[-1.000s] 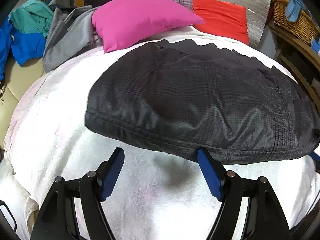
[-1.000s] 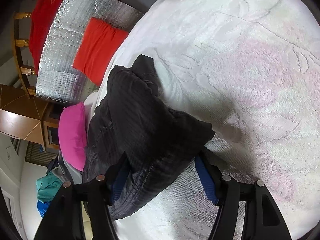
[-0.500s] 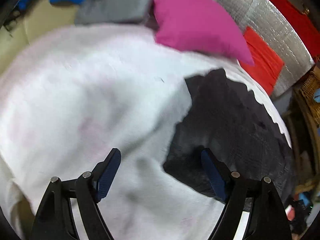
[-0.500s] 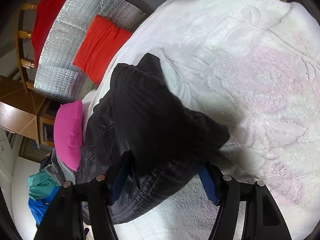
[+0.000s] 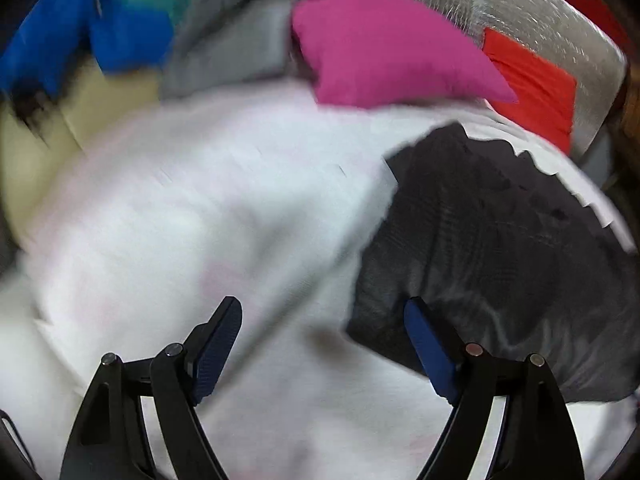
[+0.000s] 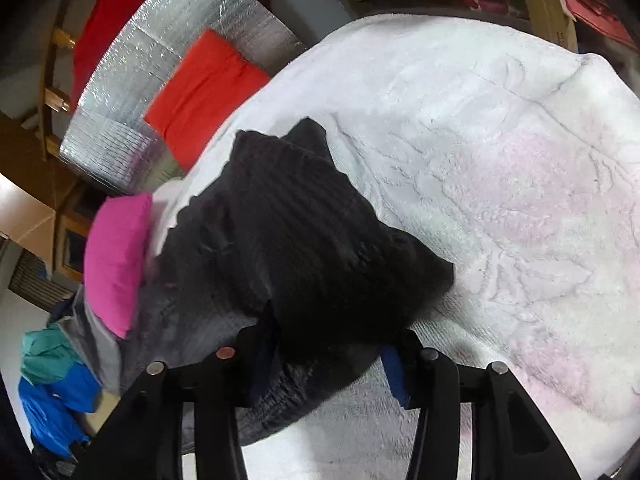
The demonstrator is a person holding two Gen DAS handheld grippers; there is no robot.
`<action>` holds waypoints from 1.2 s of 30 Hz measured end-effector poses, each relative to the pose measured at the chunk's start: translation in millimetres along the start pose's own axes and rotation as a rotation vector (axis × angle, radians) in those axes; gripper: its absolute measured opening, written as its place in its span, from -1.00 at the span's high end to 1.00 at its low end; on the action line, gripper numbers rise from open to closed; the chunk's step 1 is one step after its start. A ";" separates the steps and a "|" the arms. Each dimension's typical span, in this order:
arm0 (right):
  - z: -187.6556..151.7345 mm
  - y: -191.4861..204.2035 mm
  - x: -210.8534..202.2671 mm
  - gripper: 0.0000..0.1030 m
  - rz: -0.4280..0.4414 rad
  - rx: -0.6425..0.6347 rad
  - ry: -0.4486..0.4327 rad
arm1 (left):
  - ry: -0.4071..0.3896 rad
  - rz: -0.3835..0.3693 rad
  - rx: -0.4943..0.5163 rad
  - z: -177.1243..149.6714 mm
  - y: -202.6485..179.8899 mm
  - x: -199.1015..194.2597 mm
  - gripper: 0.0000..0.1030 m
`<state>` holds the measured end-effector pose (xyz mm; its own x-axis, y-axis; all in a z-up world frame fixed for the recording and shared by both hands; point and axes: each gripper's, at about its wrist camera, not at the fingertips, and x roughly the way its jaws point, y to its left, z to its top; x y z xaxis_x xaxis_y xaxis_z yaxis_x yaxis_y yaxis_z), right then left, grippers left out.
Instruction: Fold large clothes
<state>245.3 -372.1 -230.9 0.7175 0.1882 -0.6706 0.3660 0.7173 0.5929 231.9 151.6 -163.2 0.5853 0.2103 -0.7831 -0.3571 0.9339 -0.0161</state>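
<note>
One garment [image 6: 288,240] corner between right jaws; left gripper [image 5: 320,352] jaws spread.

Soft, even indoor light is falling across both views, with no hard glare. The left wrist view is smearing with motion blur, worst over the white blanket [image 5: 168,240] and the pink pillow [image 5: 384,52]. The right wrist view is staying sharper, showing the blanket's embossed pattern. Fisheye bending is curving the edges, and black vignetting is closing the corners. A faint shadow is lying beneath the black garment [image 6: 312,248].
</note>
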 end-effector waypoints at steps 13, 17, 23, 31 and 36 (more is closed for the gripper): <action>-96.4 63.0 -111.0 -0.47 -0.066 -0.395 -0.108 | -0.242 -0.045 0.119 -28.0 -21.1 -155.8 -0.67; -120.2 92.2 -153.4 -0.57 -0.080 -0.535 -0.202 | -0.328 -0.053 0.169 -33.4 -28.5 -202.6 -0.72; -140.1 130.3 -198.0 -0.60 -0.088 -0.667 -0.293 | -0.437 -0.072 0.187 -42.8 -26.9 -262.4 -0.87; -167.4 154.7 -241.3 -0.60 -0.150 -0.750 -0.388 | -0.521 -0.073 0.194 -51.9 -23.9 -315.4 -0.93; -175.4 159.2 -265.7 -0.60 -0.119 -0.752 -0.418 | -0.554 -0.069 0.186 -55.7 -20.6 -334.6 -0.93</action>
<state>9.0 -190.3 -36.5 0.9122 -0.0727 -0.4033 0.0697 0.9973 -0.0221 2.9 45.9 64.5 0.9136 0.2203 -0.3419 -0.2004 0.9753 0.0928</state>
